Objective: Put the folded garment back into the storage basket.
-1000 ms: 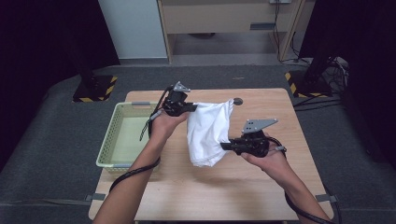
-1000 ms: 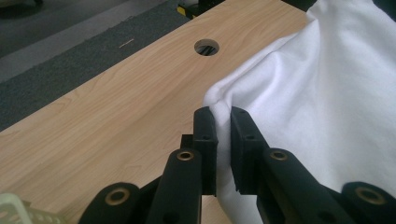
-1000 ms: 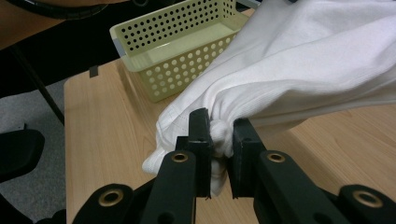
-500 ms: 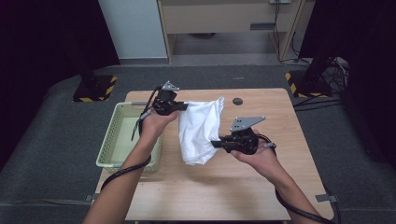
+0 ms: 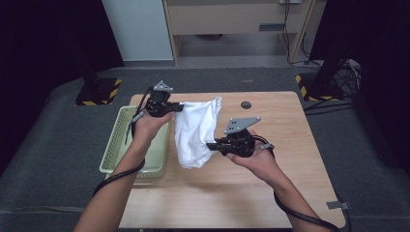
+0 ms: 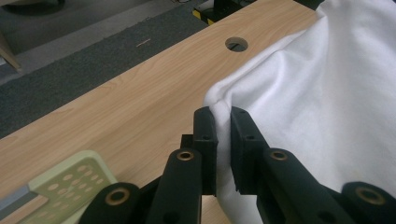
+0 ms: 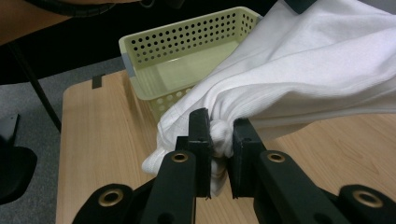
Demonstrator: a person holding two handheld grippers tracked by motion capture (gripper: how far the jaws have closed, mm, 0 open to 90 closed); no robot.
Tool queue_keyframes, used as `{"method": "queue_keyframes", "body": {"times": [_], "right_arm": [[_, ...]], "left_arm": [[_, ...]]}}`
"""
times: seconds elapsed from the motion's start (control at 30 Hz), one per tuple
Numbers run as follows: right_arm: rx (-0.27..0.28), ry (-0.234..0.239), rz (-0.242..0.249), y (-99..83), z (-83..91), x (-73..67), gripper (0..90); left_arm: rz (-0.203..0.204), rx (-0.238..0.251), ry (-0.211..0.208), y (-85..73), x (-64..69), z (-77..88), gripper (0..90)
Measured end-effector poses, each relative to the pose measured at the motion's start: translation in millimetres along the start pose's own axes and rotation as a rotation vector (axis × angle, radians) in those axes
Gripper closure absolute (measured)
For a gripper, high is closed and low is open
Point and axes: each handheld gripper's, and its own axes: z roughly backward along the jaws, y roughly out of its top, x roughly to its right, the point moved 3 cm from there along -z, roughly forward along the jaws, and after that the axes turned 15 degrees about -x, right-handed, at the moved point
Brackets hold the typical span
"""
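- Reaching in from the near edge of the high view, both forearms are cut off there, and a black cable loops under each wrist.
- Nearest, the right claw is clenched on a bunched fold of the white cloth; in the right gripper view the wad squeezed between its black jaws hides how much fabric is caught.
- The cloth is soft, finely ribbed knit, hanging in loose folds between the two hands above the table; its low end droops toward the wood, and whether it touches is hard to tell.
- Left of the cloth sits a pale green plastic basket, rectangular, its walls pierced with rows of round holes; the left forearm covers part of it, and its near rim juts past the table's near-left edge.
- Farther, the left claw is clamped on an upper edge of the cloth; in the left gripper view a thin pinch of fabric passes between its flat pads.
- The table is light wood-grain laminate with rounded corners.
- Toward its far edge is a small round hole, dark inside.
- Beyond, grey carpeted floor and a wooden cabinet, cut off at the top.
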Motion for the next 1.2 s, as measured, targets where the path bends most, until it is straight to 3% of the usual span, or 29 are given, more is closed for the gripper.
{"method": "queue_keyframes", "body": {"times": [0.43,0.77,1.2], "right_arm": [[0.007,0.012,0.024,26.7,-8.3,-8.3,81.6],[0.003,0.018,0.054,46.9,-16.4,-16.2,81.6],[0.002,0.031,0.054,67.2,-32.8,-17.1,81.6]], "left_arm": [[0.024,0.025,0.025,-8.4,-19.7,24.3,82.5],[0.027,0.036,0.051,-16.2,-33.0,47.5,82.5],[0.021,0.036,0.089,-16.3,-53.4,75.2,82.5]]}}
